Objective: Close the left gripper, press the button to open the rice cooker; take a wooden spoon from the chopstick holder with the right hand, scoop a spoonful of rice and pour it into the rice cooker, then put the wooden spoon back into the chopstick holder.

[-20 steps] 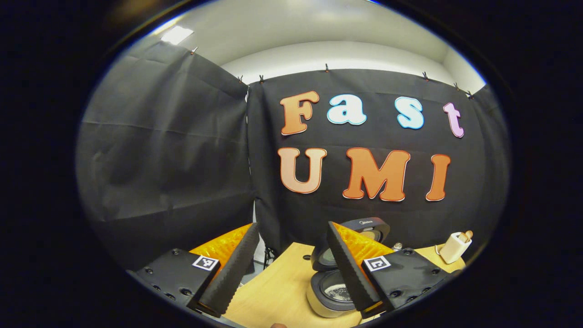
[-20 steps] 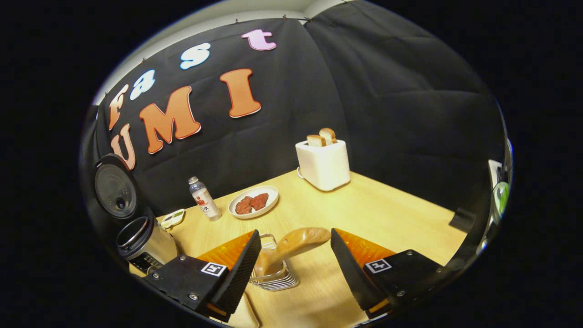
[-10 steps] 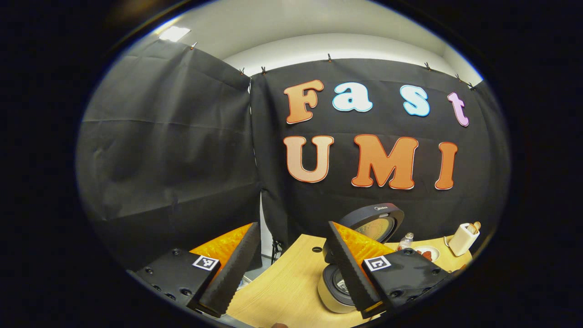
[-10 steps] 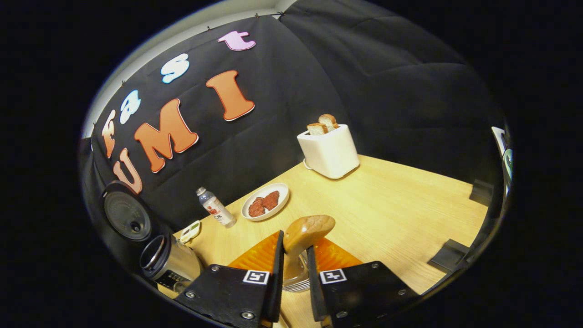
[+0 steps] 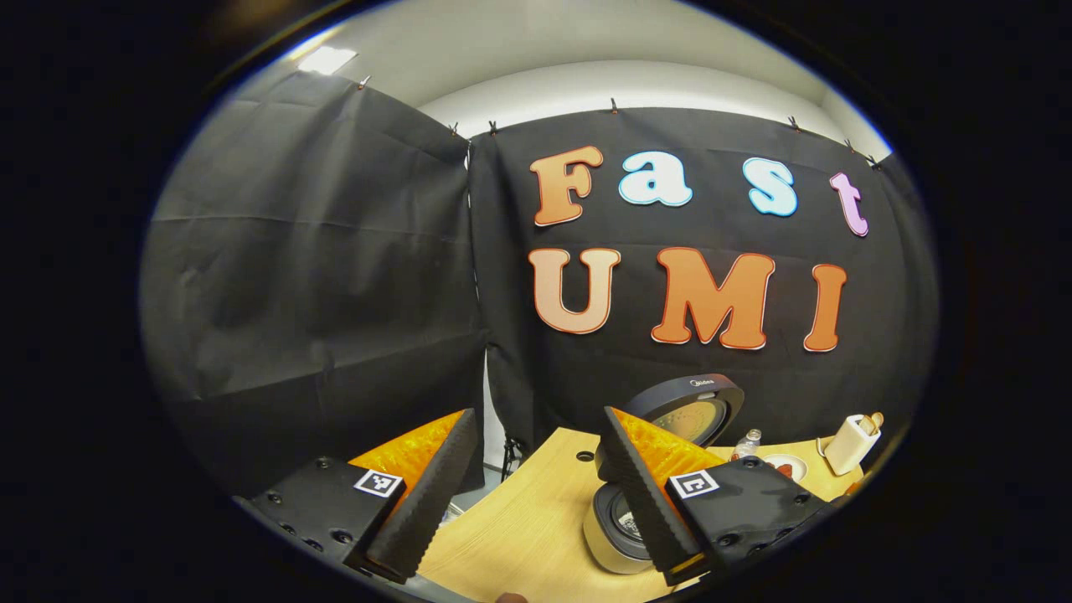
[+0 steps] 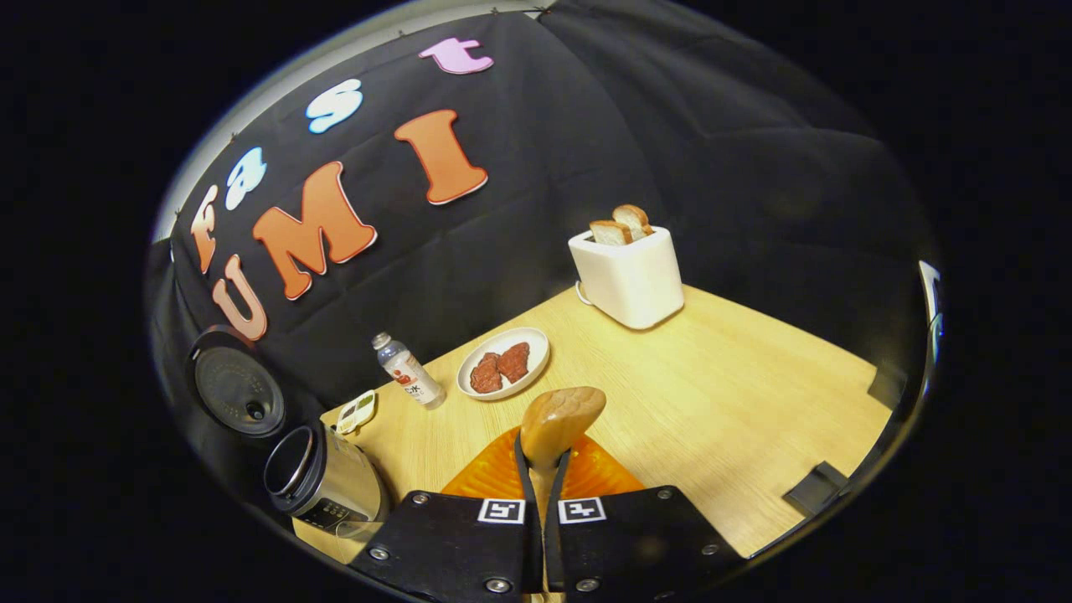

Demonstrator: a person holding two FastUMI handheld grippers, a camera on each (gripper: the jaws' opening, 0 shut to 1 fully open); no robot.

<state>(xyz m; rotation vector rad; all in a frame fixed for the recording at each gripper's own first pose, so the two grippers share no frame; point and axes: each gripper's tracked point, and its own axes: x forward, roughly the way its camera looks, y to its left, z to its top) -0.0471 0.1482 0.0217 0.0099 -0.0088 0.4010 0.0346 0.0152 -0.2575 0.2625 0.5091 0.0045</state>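
In the left gripper view, the left gripper (image 5: 536, 469) hangs above the near edge of the wooden table (image 5: 528, 519) with its jaws spread wide and nothing between them. To the right of the gap, partly behind the right-hand finger, stands the rice cooker (image 5: 615, 536) with its round lid (image 5: 691, 410) raised upright against the black cloth wall; the pot opening faces up, though its contents are too hidden to make out. Further right along the back of the table sit a small bottle (image 5: 748, 441), a plate (image 5: 787, 463) and a white toaster (image 5: 847, 442). In the right gripper view, going from the left, the rice cooker (image 6: 322, 481) stands at the table's left edge with its lid (image 6: 239, 392) open and upright, and a small flat object lies just beside it. Next comes the bottle (image 6: 408, 381), then the plate (image 6: 502, 374) holding two dark red pieces, and well behind it the toaster (image 6: 628, 276) with two slices of bread (image 6: 620, 226) sticking up. Low in the middle, the right gripper (image 6: 543, 456) has its jaws drawn narrow and pressed on the neck of the wooden spoon (image 6: 559, 414), whose rounded bowl rises above the fingertips over the table (image 6: 712, 402). The chopstick holder is hidden below the gripper body.
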